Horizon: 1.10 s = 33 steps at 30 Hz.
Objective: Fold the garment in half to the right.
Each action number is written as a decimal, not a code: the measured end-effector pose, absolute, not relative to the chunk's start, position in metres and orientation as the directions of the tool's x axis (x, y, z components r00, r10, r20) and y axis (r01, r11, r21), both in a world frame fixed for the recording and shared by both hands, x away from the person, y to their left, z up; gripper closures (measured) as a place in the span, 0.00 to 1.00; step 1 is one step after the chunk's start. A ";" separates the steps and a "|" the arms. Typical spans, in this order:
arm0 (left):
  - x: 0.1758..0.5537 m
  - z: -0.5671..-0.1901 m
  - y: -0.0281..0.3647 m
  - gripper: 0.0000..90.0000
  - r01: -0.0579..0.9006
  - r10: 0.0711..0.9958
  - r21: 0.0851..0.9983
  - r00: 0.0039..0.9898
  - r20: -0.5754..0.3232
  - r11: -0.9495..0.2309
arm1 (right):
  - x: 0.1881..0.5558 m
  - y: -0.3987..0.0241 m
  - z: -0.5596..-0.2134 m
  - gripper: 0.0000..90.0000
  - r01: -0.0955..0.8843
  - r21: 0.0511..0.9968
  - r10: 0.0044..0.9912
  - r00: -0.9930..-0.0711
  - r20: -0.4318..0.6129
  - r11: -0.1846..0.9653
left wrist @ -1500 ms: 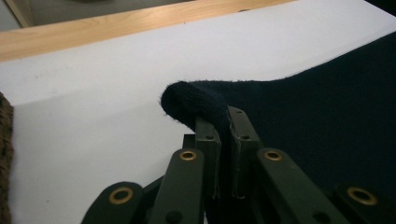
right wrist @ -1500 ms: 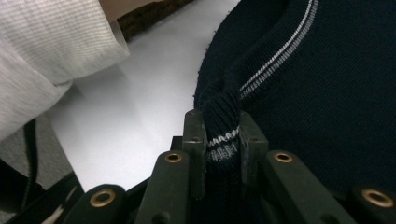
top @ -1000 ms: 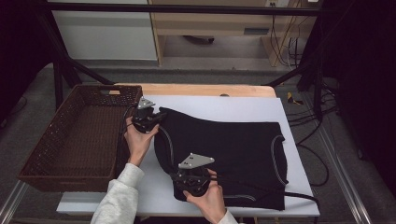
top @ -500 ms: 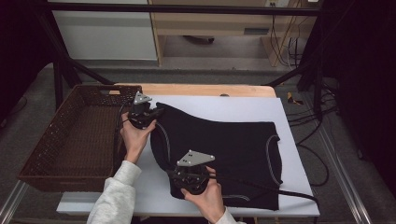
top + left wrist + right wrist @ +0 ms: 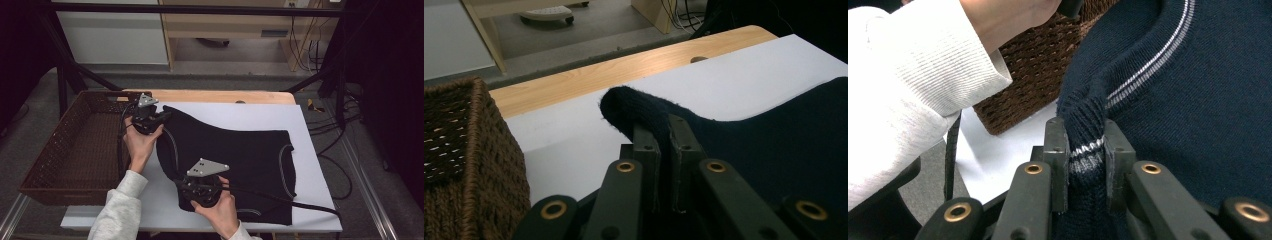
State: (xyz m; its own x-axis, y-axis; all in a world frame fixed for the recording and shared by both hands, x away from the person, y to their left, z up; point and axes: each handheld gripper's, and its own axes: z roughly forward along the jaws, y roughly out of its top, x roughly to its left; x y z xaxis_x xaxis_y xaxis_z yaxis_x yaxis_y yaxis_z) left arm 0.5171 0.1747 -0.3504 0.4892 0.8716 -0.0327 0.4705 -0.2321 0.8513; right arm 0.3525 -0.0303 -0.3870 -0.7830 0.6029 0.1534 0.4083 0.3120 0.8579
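The dark sweater is pinched at its far corner by the left gripper, and its striped hem is clamped by the right gripper, beside the wicker basket.

On my counter the sweater lies spread across the middle and right. The basket sits at the left edge, just beside the sweater's far left corner. My left hand-held gripper is at that far corner, next to the basket's far right rim, clamped on the cloth. My right hand-held gripper is nearer me, at the sweater's near left edge, clamped on its hem. My left sleeve lies between basket and sweater.
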 end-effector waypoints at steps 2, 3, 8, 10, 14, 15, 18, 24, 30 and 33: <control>0.517 -0.348 0.175 0.94 0.471 0.875 0.850 0.484 -0.027 -0.235 | 0.353 -0.029 -0.386 0.86 0.404 0.860 0.601 -0.785 0.152 0.310; 0.516 -0.346 0.176 0.94 0.471 0.875 0.849 0.484 -0.024 -0.238 | 0.352 -0.028 -0.385 0.86 0.403 0.861 0.600 -0.786 0.151 0.310; 0.513 -0.335 0.179 0.94 0.466 0.878 0.853 0.479 -0.017 -0.237 | 0.352 -0.026 -0.380 0.86 0.390 0.869 0.591 -0.793 0.148 0.305; 0.512 -0.332 0.180 0.94 0.465 0.880 0.854 0.475 -0.017 -0.235 | 0.351 -0.025 -0.378 0.86 0.387 0.872 0.589 -0.794 0.149 0.301; 0.510 -0.325 0.184 0.94 0.462 0.882 0.855 0.470 -0.012 -0.235 | 0.351 -0.023 -0.374 0.86 0.372 0.878 0.582 -0.801 0.140 0.301; 0.510 -0.324 0.185 0.94 0.462 0.884 0.856 0.468 -0.013 -0.232 | 0.351 -0.021 -0.373 0.86 0.372 0.878 0.582 -0.801 0.140 0.300; 0.510 -0.323 0.192 0.94 0.471 0.887 0.850 0.462 -0.009 -0.236 | 0.351 -0.017 -0.372 0.86 0.365 0.881 0.576 -0.806 0.136 0.303; 0.509 -0.324 0.202 0.94 0.480 0.895 0.847 0.447 -0.012 -0.228 | 0.352 -0.010 -0.372 0.86 0.363 0.880 0.567 -0.812 0.137 0.306; 0.507 -0.320 0.209 0.94 0.475 0.900 0.850 0.436 -0.001 -0.229 | 0.353 -0.002 -0.372 0.86 0.357 0.882 0.557 -0.819 0.139 0.306; 0.507 -0.318 0.213 0.94 0.469 0.903 0.854 0.430 0.005 -0.228 | 0.353 0.002 -0.371 0.86 0.357 0.884 0.555 -0.820 0.141 0.302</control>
